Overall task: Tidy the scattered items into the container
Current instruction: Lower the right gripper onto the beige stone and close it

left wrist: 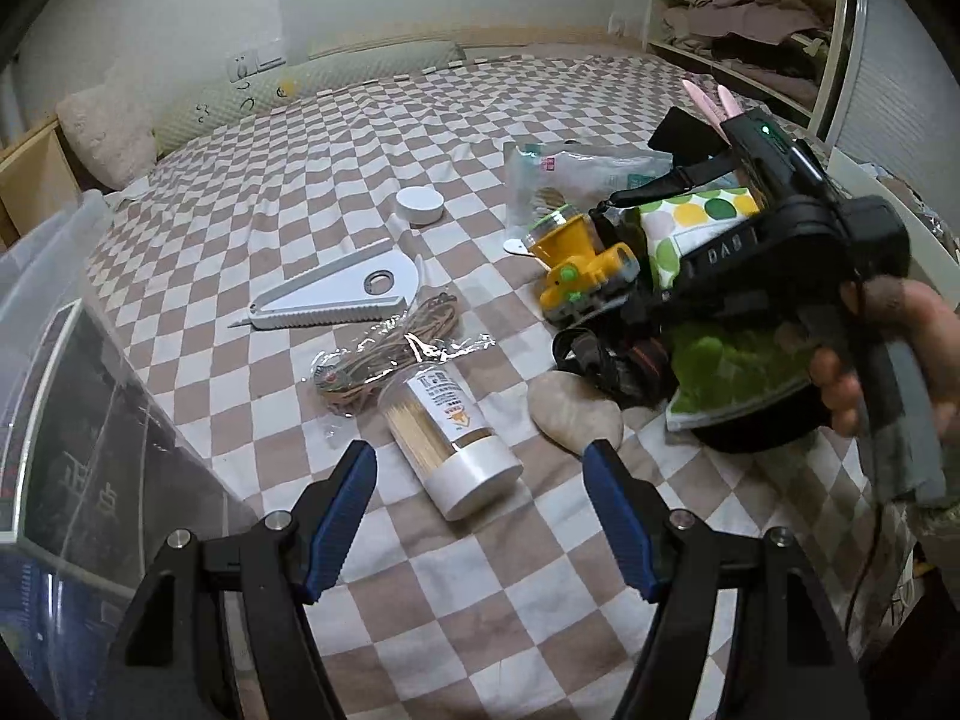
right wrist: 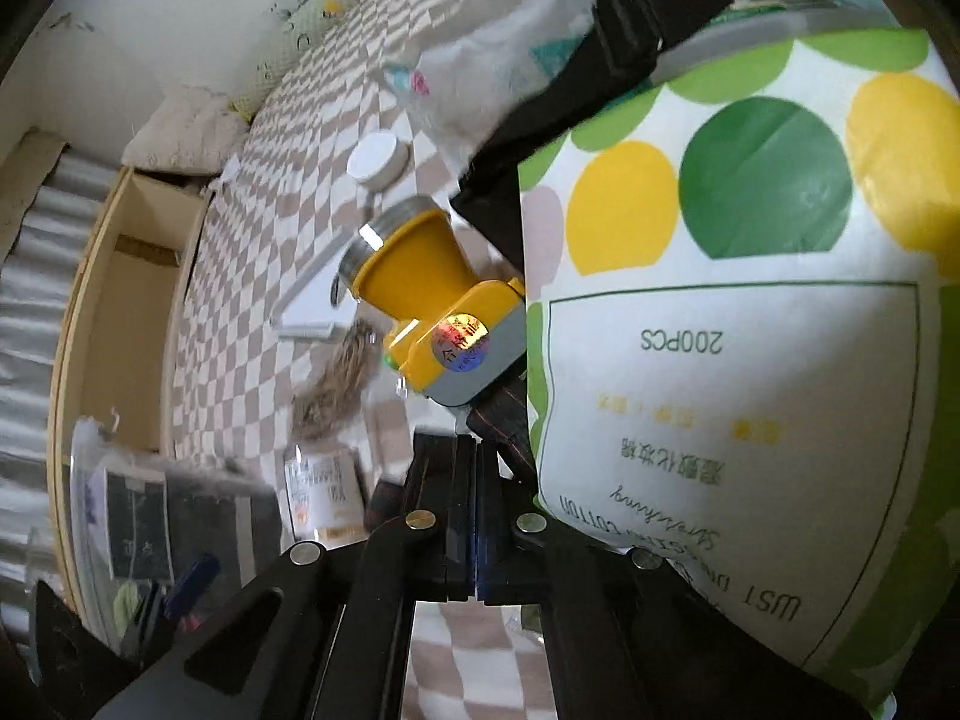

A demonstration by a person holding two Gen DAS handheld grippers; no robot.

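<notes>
My right gripper (right wrist: 474, 441) is shut, its fingers pressed flat together, and a dark woven strap (right wrist: 498, 414) comes out at their tips. That strap belongs to the yellow headlamp (right wrist: 438, 312), which sits just ahead of the fingers. In the left wrist view the headlamp (left wrist: 582, 276) lies on the checked bedspread. My left gripper (left wrist: 480, 450) is open above a toothpick jar (left wrist: 450, 432) that lies on its side; its blue pads (left wrist: 345, 510) do not touch it. The clear container (left wrist: 54, 276) stands at the left edge.
A dotted cotton-pad bag (right wrist: 750, 300) presses against the right gripper's right side. On the bed lie a white round tin (left wrist: 420, 204), a white wedge tool (left wrist: 342, 294), wrapped cord (left wrist: 384, 360), a beige stone (left wrist: 576, 414) and a plastic packet (left wrist: 570, 174). A hand (left wrist: 888, 360) holds the right gripper.
</notes>
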